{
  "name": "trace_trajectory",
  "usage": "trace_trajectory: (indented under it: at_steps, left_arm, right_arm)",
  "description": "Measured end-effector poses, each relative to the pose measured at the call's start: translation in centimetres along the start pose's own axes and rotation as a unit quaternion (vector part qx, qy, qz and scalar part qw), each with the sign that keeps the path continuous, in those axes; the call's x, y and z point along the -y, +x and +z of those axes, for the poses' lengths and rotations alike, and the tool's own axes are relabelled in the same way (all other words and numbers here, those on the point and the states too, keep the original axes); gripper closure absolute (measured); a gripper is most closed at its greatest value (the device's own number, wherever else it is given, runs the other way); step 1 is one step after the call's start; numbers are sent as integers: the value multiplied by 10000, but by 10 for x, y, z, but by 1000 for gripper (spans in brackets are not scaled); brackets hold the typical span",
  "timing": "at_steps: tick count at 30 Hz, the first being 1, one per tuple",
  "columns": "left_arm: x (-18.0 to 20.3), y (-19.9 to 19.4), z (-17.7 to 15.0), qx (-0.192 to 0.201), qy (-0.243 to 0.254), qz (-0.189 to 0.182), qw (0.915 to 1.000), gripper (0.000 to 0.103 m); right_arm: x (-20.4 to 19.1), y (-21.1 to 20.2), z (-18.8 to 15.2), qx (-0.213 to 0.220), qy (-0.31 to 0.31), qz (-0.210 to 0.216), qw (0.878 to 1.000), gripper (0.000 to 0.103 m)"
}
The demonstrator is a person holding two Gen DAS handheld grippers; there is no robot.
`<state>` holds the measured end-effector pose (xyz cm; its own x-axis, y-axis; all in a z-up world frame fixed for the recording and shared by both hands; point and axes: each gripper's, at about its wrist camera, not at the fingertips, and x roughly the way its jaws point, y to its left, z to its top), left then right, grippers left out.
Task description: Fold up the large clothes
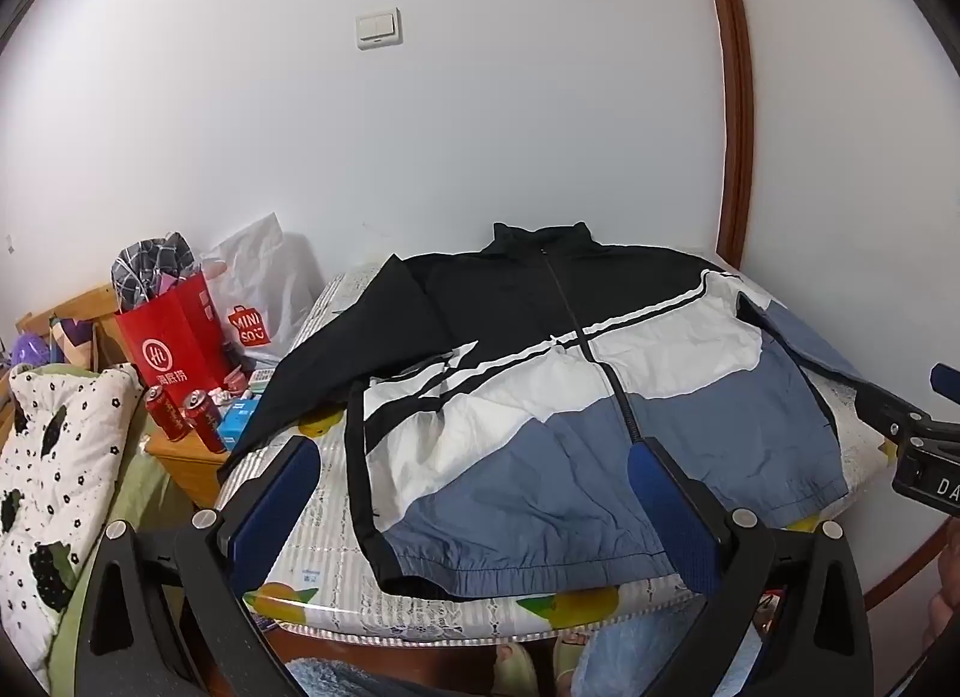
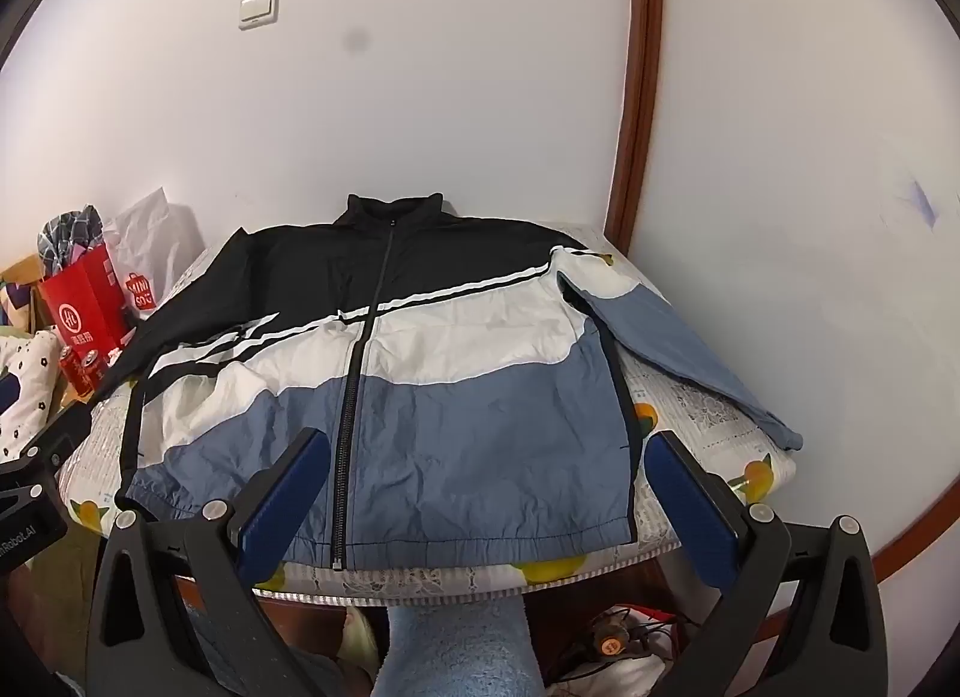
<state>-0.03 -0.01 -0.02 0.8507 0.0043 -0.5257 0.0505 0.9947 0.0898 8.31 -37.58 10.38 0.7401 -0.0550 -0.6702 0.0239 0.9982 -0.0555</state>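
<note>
Zipped windbreaker jacket point(image 2: 420, 361), black, white and blue, lies flat, front up, on the surface point(image 2: 714, 433), centre frame. Left gripper point(image 1: 474, 493) and right gripper point(image 2: 489, 487) hover over its hem, jaws fully spread, holding nothing. Red paper bag point(image 1: 174, 337) at left.

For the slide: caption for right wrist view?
Open right gripper above zipped colour-block jacket spread flat on round table.

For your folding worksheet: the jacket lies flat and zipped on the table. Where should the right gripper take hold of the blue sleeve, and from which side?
Grip the blue sleeve near its cuff, coming from the table's right edge. It lies angled away from the jacket body, cuff free at the edge. The right gripper is open, so one layer could be pinched.
</note>
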Motion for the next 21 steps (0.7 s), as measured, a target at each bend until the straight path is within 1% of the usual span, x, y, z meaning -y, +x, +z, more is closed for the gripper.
trace_trajectory:
  at_steps: [3,5,9,12,14,15,21]
  left_arm:
    - [2,-1,0,-3,-14,55,10000,0]
    - [1,-1,1,-32,-10,-102,9999,0]
    - [1,0,2,-17,-33,-136,9999,0]
    - [0,2,3,-24,-70,-177,9998,0]
    - [1,-3,1,9,-72,-166,9998,0]
    - [1,-3,1,4,-72,-164,9998,0]
    - [-1,-1,3,-45,-89,-261,9996,0]
  right_arm:
    - [-1,-1,-1,13,-24,-53,10000,0]
    - [0,-2,-1,23,-34,-71,10000,0]
    - [3,-5,-2,47,-31,-102,9999,0]
    - [5,-12,3,44,-31,-138,9999,0]
    - [8,-13,5,48,-33,-151,9999,0]
    - [5,-9,-2,63,-22,-197,9998,0]
    - [4,-11,-1,85,-44,-195,9998,0]
